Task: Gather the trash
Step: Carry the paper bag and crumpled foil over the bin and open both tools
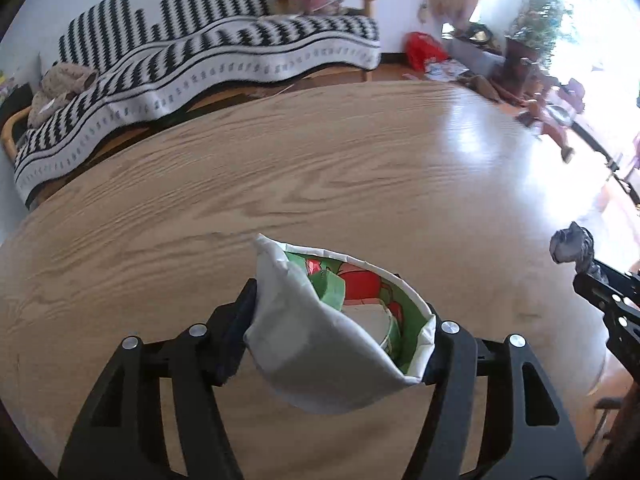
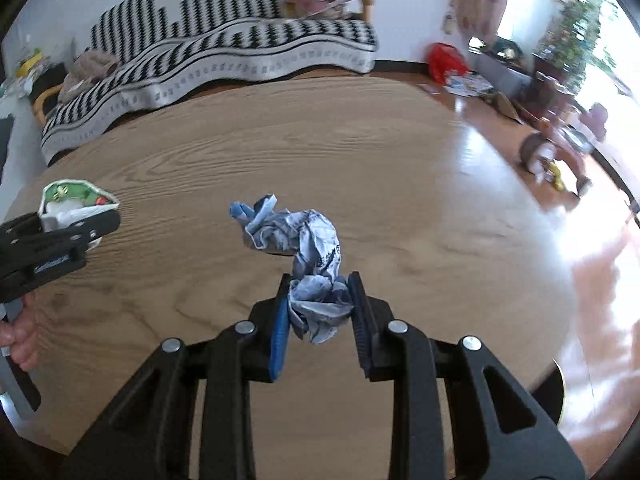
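A wide wooden bench (image 1: 280, 168) fills most of both wrist views, its grain running across and a bright glare from the window on its right side. Behind it stands a sofa (image 1: 224, 52) draped in a black-and-white zigzag blanket, and a red bag (image 1: 424, 50) lies on the floor past the sofa's end.

The left gripper (image 1: 344, 332) is clamped on a crushed paper cup (image 1: 320, 344), white outside with a green and red print inside. The cup sits right between the two fingers, its squashed walls pressed by the pad on each side, its open mouth turned away from the camera, and it is held clear above the bench. In the right wrist view the same cup shows at the far left, in that gripper's fingers, with the person's hand (image 2: 18, 340) below it on the handle.

The right gripper (image 2: 318, 304) pinches a crumpled wad of blue-and-white printed paper (image 2: 308, 252). The lower part of the wad is squeezed between the pads, one of them blue, and the rest sticks up and forward past the fingertips, above the bench.
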Demonstrator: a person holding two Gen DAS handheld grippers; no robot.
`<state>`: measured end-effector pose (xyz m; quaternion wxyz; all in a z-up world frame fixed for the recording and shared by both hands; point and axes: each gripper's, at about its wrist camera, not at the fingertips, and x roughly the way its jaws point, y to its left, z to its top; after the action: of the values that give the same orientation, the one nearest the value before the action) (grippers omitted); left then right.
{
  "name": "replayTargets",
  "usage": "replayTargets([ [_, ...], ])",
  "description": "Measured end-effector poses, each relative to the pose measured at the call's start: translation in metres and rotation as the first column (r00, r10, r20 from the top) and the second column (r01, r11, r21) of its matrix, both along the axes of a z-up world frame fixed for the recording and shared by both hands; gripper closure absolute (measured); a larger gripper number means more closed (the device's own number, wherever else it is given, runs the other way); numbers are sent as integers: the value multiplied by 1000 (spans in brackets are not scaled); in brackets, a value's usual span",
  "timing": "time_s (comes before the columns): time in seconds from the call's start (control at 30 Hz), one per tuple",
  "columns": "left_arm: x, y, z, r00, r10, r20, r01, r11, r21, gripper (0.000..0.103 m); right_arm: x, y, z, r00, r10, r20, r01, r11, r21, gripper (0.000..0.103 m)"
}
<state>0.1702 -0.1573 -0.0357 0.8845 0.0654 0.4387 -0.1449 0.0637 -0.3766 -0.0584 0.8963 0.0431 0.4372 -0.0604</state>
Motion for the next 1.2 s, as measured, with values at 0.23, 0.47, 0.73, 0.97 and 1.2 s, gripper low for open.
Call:
replayTargets([
  [0.23, -55, -77, 25, 992, -122, 28, 124, 989, -81, 40, -85, -85, 19, 986, -164, 35, 163, 986, 18, 75],
  [0.47, -101, -165, 28, 962, -269, 42, 272, 955, -118, 40, -175, -171, 28, 932, -357, 63, 355, 934, 49, 75],
  [0.73, -150, -256, 19, 905, -424, 35, 424, 890, -167, 40, -260, -247, 15, 824, -566, 15, 563, 822, 81, 75],
  [0.97, -184, -315, -2, 855, -519, 3, 509, 838, -199, 40, -294, -281, -9, 762, -646, -54, 648, 757, 85, 75],
  [1.2, -206, -354, -32, 818, -573, -54, 554, 809, -196, 40, -296, -295, -22, 747, -658, -95, 664, 743, 85, 75],
])
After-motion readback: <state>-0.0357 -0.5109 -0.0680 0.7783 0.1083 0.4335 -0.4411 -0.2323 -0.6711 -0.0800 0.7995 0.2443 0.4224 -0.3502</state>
